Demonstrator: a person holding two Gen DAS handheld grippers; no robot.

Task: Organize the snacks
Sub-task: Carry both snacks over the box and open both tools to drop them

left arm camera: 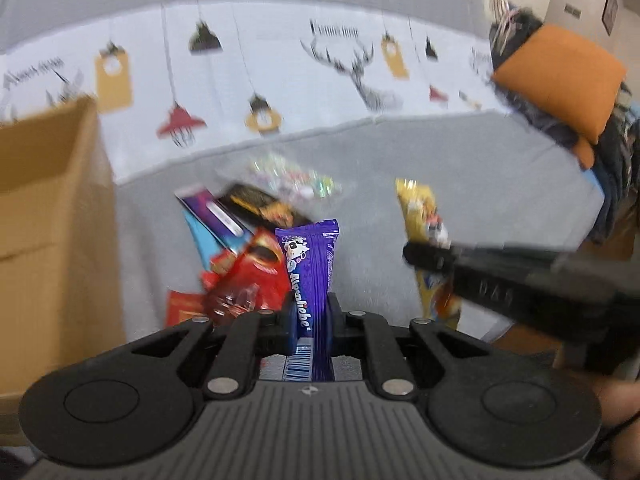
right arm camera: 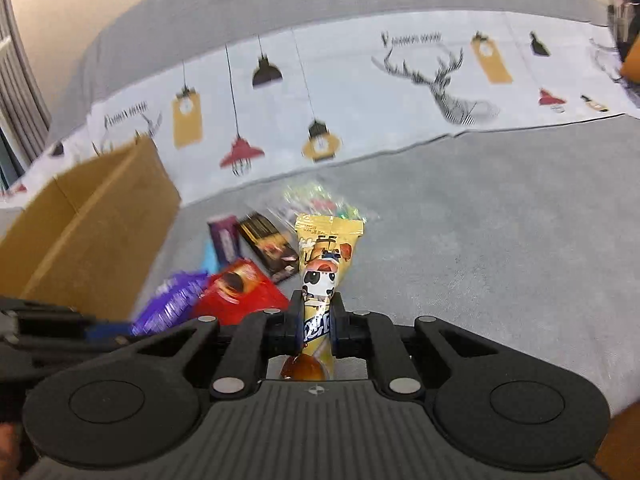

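Note:
My left gripper [left arm camera: 311, 320] is shut on a purple Alpenliebe pack [left arm camera: 310, 264] and holds it upright above the grey sofa seat. My right gripper [right arm camera: 318, 320] is shut on a yellow panda snack pack [right arm camera: 324, 264]; that pack also shows in the left wrist view [left arm camera: 420, 208], with the right gripper's fingers [left arm camera: 432, 258] on it. Several snacks lie on the seat: a red pack [left arm camera: 248, 276], a black bar [right arm camera: 272, 248], a purple box [right arm camera: 224, 236] and a clear candy bag [left arm camera: 288, 180]. The purple pack also shows blurred in the right wrist view [right arm camera: 172, 304].
An open cardboard box [left arm camera: 48, 208] stands at the left on the sofa; it also shows in the right wrist view [right arm camera: 100, 216]. A printed white cloth [right arm camera: 360, 92] covers the sofa back. An orange cushion [left arm camera: 560, 76] lies at the far right.

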